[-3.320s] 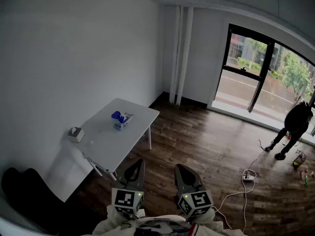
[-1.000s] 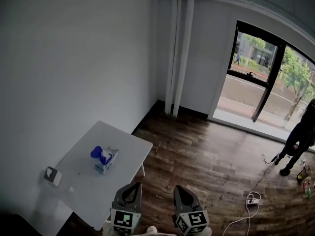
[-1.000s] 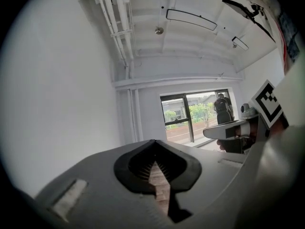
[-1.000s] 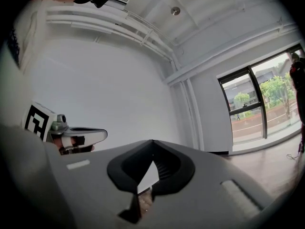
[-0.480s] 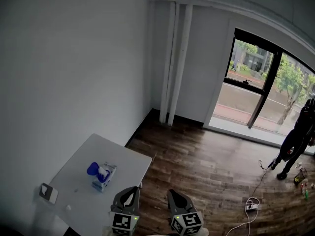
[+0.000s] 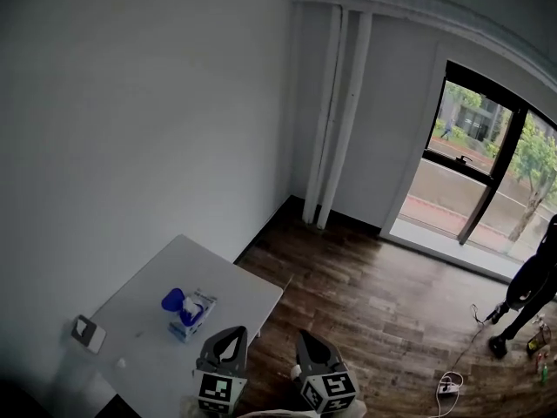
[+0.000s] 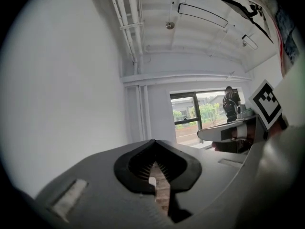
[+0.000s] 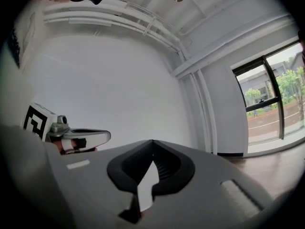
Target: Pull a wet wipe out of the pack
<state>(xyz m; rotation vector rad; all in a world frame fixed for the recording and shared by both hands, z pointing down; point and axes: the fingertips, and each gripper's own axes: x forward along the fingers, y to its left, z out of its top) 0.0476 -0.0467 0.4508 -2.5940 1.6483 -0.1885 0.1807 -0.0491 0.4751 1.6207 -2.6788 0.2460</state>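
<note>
A white table [image 6: 144, 303] is set against the wall [image 6: 130, 129]; a blue-lidded wipe pack [image 6: 191, 311] and a small grey box [image 6: 84, 332] are laid on it, well apart.

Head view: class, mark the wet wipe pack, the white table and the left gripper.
wet wipe pack [image 6: 197, 309], head view, its white body.
white table [image 6: 211, 266], head view, bare far corner.
left gripper [image 6: 235, 331], head view, between its fingertips.
</note>
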